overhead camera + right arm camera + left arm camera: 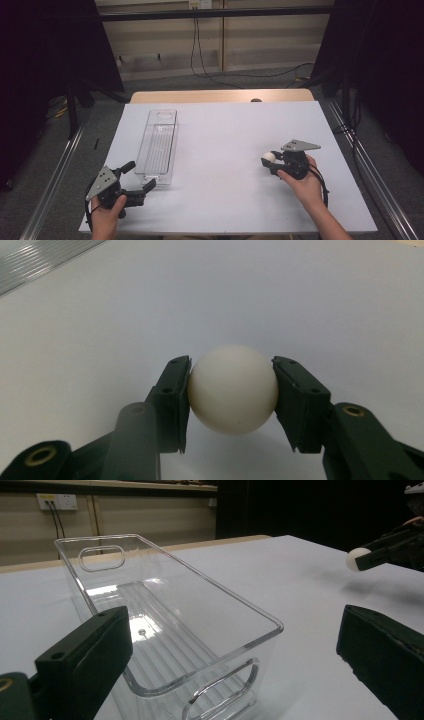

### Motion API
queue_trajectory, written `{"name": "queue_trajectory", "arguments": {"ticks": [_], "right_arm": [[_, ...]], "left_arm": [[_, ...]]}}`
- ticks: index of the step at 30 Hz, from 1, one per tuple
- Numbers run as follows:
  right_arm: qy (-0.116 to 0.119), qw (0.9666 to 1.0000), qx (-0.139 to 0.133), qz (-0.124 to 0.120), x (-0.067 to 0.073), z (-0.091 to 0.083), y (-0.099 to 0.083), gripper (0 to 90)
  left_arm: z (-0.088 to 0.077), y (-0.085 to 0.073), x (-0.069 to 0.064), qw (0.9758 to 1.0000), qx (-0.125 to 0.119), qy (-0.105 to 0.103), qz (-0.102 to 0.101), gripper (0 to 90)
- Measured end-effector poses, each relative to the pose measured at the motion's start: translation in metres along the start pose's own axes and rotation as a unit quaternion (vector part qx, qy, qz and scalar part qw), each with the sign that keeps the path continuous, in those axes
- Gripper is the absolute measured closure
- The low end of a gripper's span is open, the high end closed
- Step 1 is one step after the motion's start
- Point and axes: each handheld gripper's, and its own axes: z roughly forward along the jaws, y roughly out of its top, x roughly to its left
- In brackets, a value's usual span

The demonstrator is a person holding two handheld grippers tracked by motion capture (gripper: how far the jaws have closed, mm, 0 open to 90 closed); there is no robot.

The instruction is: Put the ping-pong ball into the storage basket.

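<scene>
Counting one ball (233, 389), one bin (159, 145)

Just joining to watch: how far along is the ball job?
Done: the right gripper is shut on the white ball. In hand: the ball is gripped right of the clear bin. Left: getting it into the bin; the left gripper waits open beside it.

No readable text, label, brand, number or sign is found in any of the views. Nothing is printed on the clear plastic bin (159, 146) or on the white ball (233, 388).
</scene>
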Motion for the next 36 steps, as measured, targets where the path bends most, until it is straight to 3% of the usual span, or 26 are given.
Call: {"name": "queue_trajectory", "arguments": {"ticks": [36], "right_arm": [[0.031, 0.9991, -0.006, -0.027, 0.028, 0.017, 0.025, 51.2]], "left_arm": [[-0.001, 0.001, 0.000, 1.0000, 0.005, 0.004, 0.001, 1.5]]}}
